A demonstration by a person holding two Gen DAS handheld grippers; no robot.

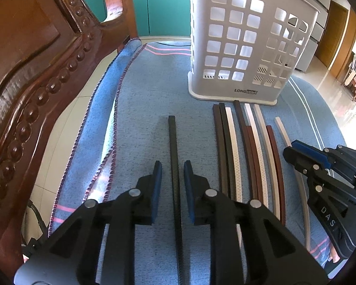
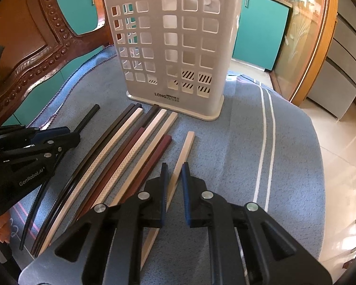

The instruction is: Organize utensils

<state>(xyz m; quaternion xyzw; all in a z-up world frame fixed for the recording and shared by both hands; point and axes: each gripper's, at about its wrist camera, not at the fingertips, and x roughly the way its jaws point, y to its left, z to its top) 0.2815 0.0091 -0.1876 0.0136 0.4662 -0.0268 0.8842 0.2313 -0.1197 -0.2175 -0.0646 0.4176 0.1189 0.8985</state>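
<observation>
Several chopsticks lie side by side on a blue towel (image 1: 142, 99) in front of a white slotted utensil holder (image 1: 246, 40), which also shows in the right wrist view (image 2: 175, 47). My left gripper (image 1: 172, 168) is open, its fingers on either side of a lone black chopstick (image 1: 172, 137) without touching it. My right gripper (image 2: 173, 171) is open, straddling a lone beige chopstick (image 2: 186, 147). The row of dark brown, white and maroon chopsticks (image 2: 130, 147) lies between the two grippers.
A carved wooden chair back (image 1: 35, 71) stands close on the left. Teal cabinets (image 2: 258, 35) are behind the table. The towel's edge and the tiled floor (image 2: 339, 142) lie to the right.
</observation>
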